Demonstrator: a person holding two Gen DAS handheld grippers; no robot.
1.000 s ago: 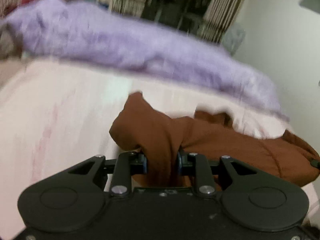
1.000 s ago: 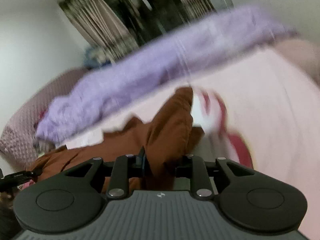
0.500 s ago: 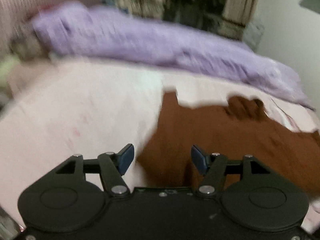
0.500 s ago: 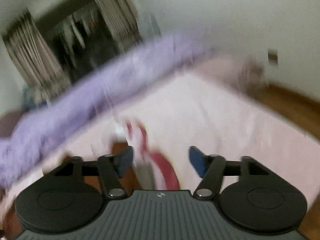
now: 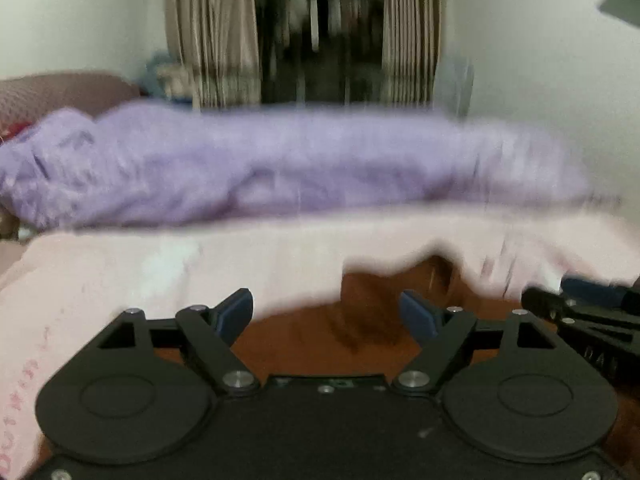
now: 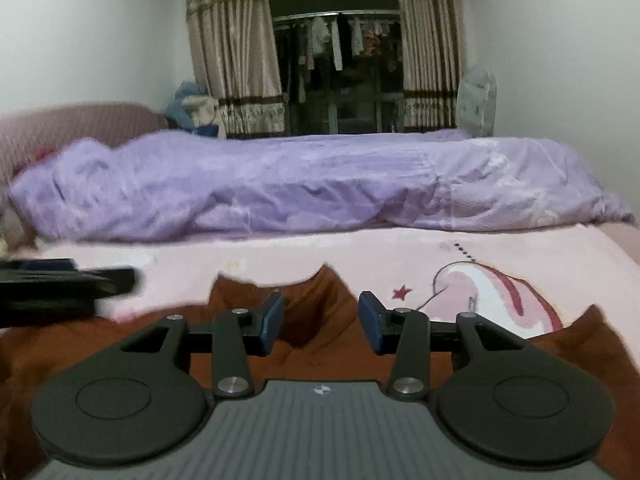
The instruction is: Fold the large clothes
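Observation:
A brown garment (image 5: 304, 344) lies spread on the pink bed sheet (image 5: 120, 272), its far edge wavy. My left gripper (image 5: 326, 304) hovers low over it, jaws wide and still opening, with nothing pressed between the blue pads. In the right wrist view the same garment (image 6: 320, 356) lies under my right gripper (image 6: 321, 306). Its jaws are partly apart and closing, with cloth beneath the gap but the pads off it. Each gripper shows in the other's view: the right one (image 5: 548, 292) at the right edge, the left one (image 6: 100, 276) blurred at the left edge.
A rumpled purple duvet (image 6: 300, 188) runs across the far side of the bed. The pink sheet (image 6: 520, 256) has a cartoon print (image 6: 492, 300) at right. Behind are a padded headboard (image 6: 72, 124), curtains (image 6: 236, 60) around hanging clothes, and a fan (image 6: 476, 104).
Both grippers have let go of the brown garment and opened; it now lies flat. Both views swung round to face the duvet squarely. The right jaws have narrowed a little since the middle frame.

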